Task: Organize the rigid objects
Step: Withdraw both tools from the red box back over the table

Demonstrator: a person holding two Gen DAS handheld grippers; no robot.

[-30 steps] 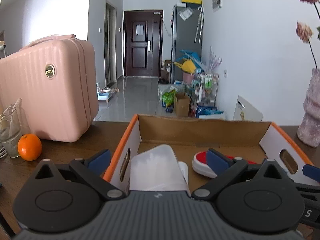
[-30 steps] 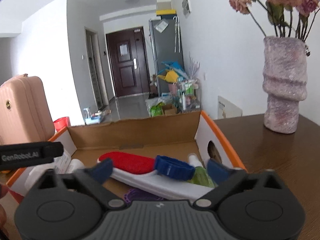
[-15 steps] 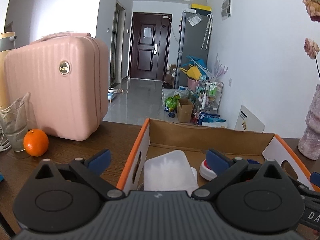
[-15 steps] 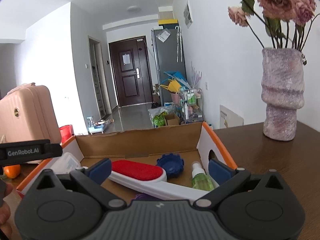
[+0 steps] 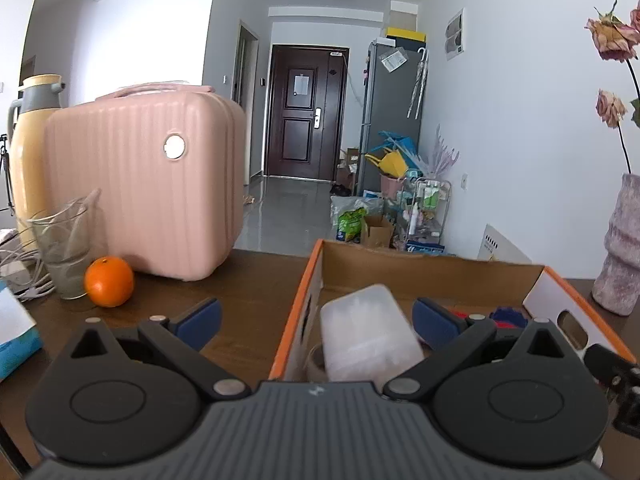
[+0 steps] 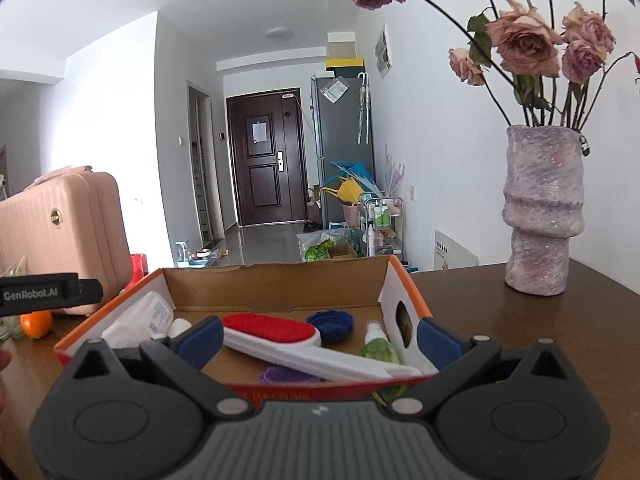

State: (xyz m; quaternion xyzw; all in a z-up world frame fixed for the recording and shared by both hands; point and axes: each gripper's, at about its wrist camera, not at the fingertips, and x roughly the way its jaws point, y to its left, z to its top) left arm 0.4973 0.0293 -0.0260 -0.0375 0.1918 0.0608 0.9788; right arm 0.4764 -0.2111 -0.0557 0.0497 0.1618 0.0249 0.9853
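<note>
A cardboard box [image 6: 276,284] with orange edges sits on the dark wooden table. Inside it lie a red-and-white lint brush [image 6: 288,340], a blue lid [image 6: 330,322], a green spray bottle [image 6: 378,346], a purple item [image 6: 284,374] and a translucent plastic container [image 5: 368,332]. My left gripper [image 5: 316,318] is open over the box's left wall [image 5: 302,320], holding nothing. My right gripper [image 6: 318,338] is open at the box's near edge, also holding nothing.
A pink suitcase [image 5: 148,180], a glass [image 5: 64,248], an orange [image 5: 109,287] and a yellow thermos [image 5: 30,152] stand left of the box. A purple vase [image 6: 540,208] with dried roses stands at the right. White cables [image 5: 24,276] lie at the far left.
Both grippers have pulled back and up from the box, so its contents look smaller and farther. The left gripper also shifted left, bringing the thermos and more table into view.
</note>
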